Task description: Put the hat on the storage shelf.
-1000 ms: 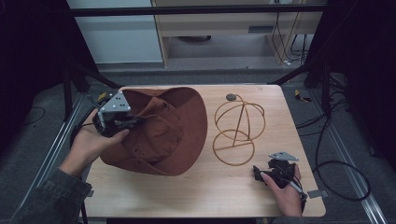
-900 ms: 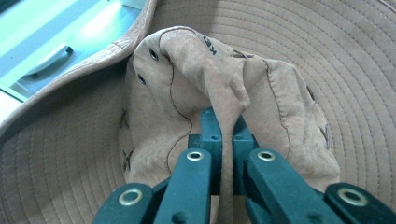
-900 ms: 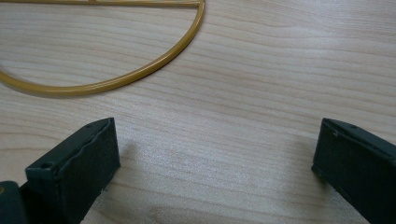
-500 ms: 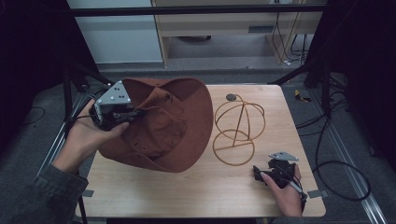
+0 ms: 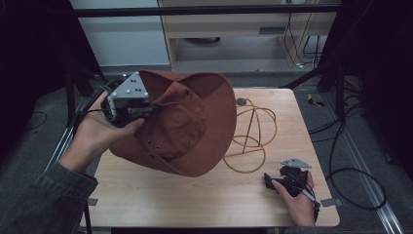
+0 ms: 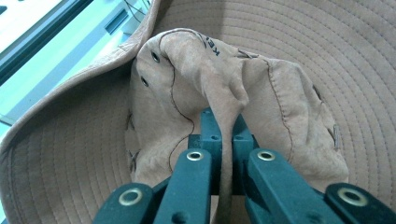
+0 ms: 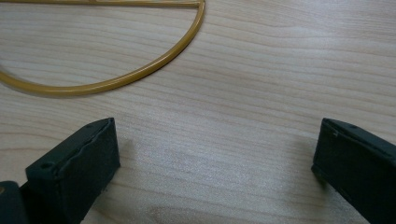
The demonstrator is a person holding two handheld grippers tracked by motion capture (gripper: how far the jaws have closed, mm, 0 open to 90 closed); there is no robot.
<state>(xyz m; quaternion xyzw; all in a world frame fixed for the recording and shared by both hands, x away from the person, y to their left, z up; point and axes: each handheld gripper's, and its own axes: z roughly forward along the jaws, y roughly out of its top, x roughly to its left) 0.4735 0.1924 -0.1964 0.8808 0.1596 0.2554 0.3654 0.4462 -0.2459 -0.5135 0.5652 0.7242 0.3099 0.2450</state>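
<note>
While the left gripper (image 5: 146, 111) is pinched tight on a fold of the brown hat (image 5: 195, 126), the hat hangs in the air above the left half of the wooden table (image 5: 160, 200), tilted so that its underside and wide stitched brim face the high camera. In the left gripper view the two black jaws stand close together with a ridge of the hat's crown (image 6: 224, 93) squeezed between them; small metal eyelets and a line of dark stitching show on the crumpled crown, and the ringed brim spreads behind it. The person's left hand (image 5: 100, 134) wraps the gripper's body from below, and a grey-green sleeve (image 5: 48, 195) comes in at the bottom left corner.

Just right of the hat, a yellow wire hat stand (image 5: 251, 141) sits on the table, its hoops partly covered by the hat's brim in the high view. A small dark round knob (image 5: 241, 102) tops the stand near the table's far edge.

At the table's near right corner, the right gripper (image 5: 272, 181) rests low on the wood in the person's right hand (image 5: 299, 202), well apart from the hat. Its jaws are spread wide with nothing between them, and in the right gripper view they frame bare wood grain with one curve of the yellow stand's base ring (image 7: 140, 70) lying just beyond
</note>
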